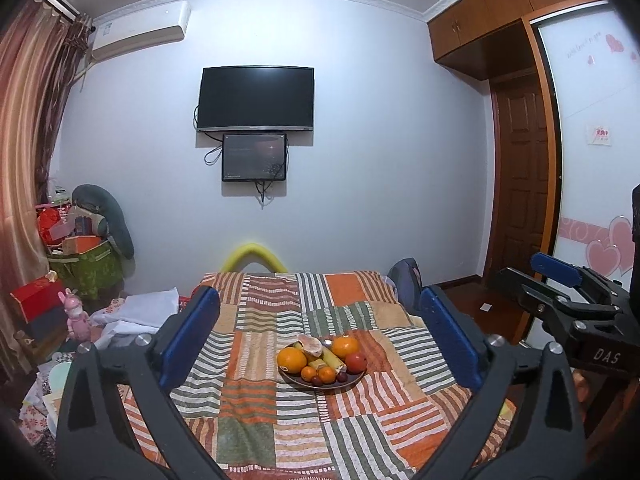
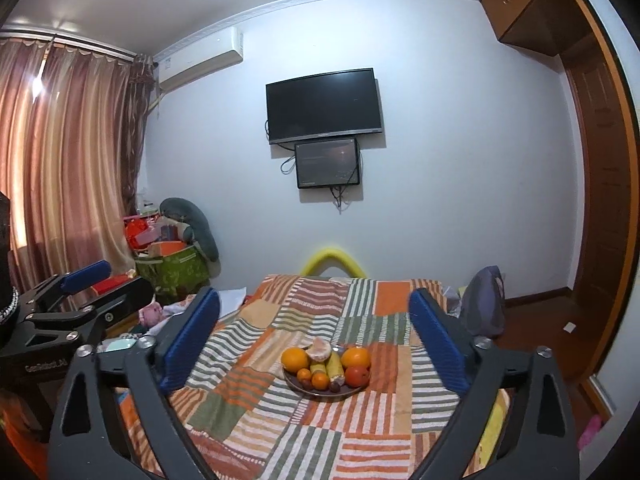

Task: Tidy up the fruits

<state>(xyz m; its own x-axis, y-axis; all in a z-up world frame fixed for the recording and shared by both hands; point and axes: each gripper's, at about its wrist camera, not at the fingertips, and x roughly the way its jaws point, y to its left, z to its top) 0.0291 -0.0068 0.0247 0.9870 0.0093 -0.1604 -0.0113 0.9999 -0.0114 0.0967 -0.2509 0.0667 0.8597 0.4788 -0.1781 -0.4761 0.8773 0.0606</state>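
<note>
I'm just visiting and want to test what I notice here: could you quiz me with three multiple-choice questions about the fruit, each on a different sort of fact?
1. Where does the plate of fruit sit?
A. on the striped patchwork blanket
B. on the floor by the door
C. on a shelf under the television

2. How many large oranges are on the plate?
A. none
B. two
C. five

3. How do the left tongs and right tongs stand?
A. both shut on fruit
B. one holds a banana
C. both wide open, empty

Answers:
1 A, the plate rests mid-blanket.
2 B, one large orange on the left, another orange at the back right.
3 C, nothing sits between either pair of blue pads.
</note>
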